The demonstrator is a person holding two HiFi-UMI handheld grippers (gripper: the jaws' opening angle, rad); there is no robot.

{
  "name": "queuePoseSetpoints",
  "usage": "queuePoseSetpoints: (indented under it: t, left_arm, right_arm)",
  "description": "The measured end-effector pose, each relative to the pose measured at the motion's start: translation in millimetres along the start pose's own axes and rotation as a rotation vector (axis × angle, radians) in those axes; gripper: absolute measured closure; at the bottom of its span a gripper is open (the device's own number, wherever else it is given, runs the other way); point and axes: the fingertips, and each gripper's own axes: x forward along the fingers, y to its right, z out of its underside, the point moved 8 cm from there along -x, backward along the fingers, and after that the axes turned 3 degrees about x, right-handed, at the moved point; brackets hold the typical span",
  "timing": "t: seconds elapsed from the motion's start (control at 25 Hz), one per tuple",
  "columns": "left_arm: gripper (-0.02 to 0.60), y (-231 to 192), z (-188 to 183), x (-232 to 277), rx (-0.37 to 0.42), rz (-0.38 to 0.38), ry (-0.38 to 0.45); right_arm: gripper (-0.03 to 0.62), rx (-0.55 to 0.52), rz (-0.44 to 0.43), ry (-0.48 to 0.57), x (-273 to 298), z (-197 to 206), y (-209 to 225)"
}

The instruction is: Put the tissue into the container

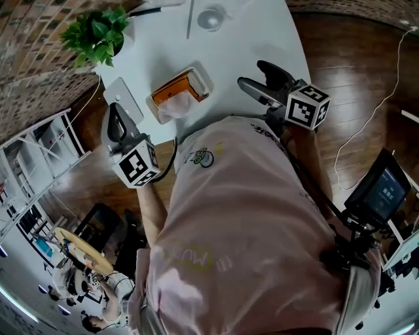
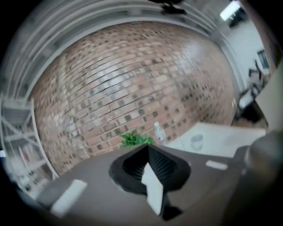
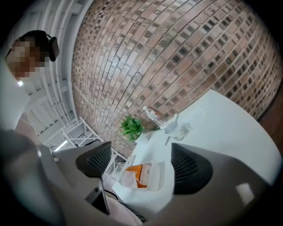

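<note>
Bright, even light on the white table [image 1: 262,46]. Soft, faint shadows. Bent and dark at the edges. Blurry in the left gripper view, with a fuzzy wall [image 2: 132,79].

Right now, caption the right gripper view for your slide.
Open right gripper frames the white container and tissue on the table.

White table [image 1: 262,46], upper centre of frame. Near edge: open container [image 1: 203,82]. Upper left: potted plant [image 1: 98,33]; top centre: glass [image 1: 211,17].
</note>
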Motion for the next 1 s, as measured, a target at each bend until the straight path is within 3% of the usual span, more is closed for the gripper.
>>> queuePoseSetpoints:
  t: [0.08, 0.16, 0.24, 0.28, 0.48, 0.6, 1.0]
  left_arm:
    - [0.575, 0.2, -23.4, -5.0, -0.318, 0.079, 0.097]
    - [0.575, 5.1, -33.6, -4.8, -0.615, 0.160, 0.141]
    - [0.577, 12.8, -34.8, -4.4, -0.815, 0.215, 0.163]
    - [0.577, 17.6, -34.7, -6.0, -0.858, 0.237, 0.177]
    - [0.577, 37.3, -26.8, -17.4, -0.955, 0.343, 0.167]
    - [0.577, 39.7, -17.2, -16.9, -1.007, 0.345, 0.145]
    - [0.577, 80.6, -43.6, -7.1, -0.946, 0.405, 0.154]
  right_arm:
    - [0.180, -0.035, -0.034, 0.006, 3.0, -10.1, -13.5]
    - [0.180, -0.068, -0.072, 0.032, 3.3, -22.7, -21.8]
    - [0.180, -0.086, -0.091, 0.066, 1.6, -35.4, -24.8]
    - [0.180, -0.092, -0.090, 0.073, 1.0, -39.7, -24.8]
    - [0.181, -0.102, -0.054, 0.053, -2.7, -40.2, -22.2]
    - [0.181, -0.112, -0.036, 0.032, 1.0, -36.4, -22.6]
    - [0.189, -0.136, -0.006, -0.023, -8.3, -40.8, -7.6]
